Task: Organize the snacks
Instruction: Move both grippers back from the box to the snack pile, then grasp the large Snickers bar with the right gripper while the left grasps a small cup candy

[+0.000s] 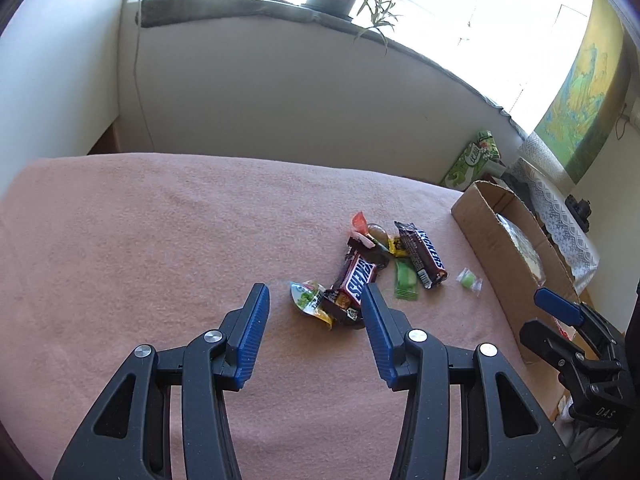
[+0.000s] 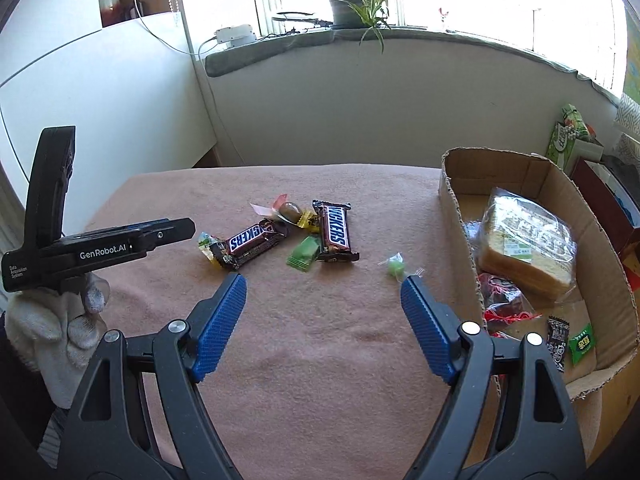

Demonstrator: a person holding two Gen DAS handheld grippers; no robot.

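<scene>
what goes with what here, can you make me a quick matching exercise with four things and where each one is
Things:
1. bagged bread
2. small green candy
3. potted plant
4. flat green packet

Places:
a. on the windowsill
b. between the two Snickers bars
c. inside the cardboard box
d. alone on the pink cloth, between the pile and the box

Pairs: 1-c, 2-d, 3-a, 4-b
</scene>
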